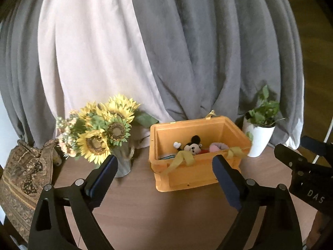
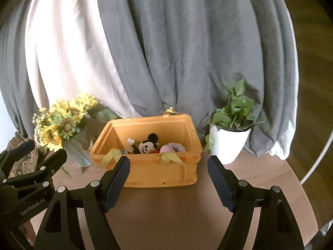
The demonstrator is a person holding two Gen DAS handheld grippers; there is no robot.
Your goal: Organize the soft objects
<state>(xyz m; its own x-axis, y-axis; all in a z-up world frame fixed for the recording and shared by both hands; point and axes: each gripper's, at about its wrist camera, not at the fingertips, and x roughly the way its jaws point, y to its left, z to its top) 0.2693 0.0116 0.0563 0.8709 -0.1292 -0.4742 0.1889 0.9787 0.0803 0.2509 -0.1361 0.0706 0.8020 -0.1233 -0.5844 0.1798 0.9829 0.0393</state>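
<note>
An orange plastic crate stands on the round wooden table. Inside it lie a Mickey Mouse plush, a pink soft ring and a striped item, partly hidden by the crate wall. Yellow ribbons hang over the front rim. My left gripper is open and empty, just in front of the crate. My right gripper is open and empty, also in front of the crate. Each gripper shows at the edge of the other's view.
A vase of sunflowers stands left of the crate. A white pot with a green plant stands to its right. A patterned fabric bag lies at the far left. Grey and white curtains hang behind.
</note>
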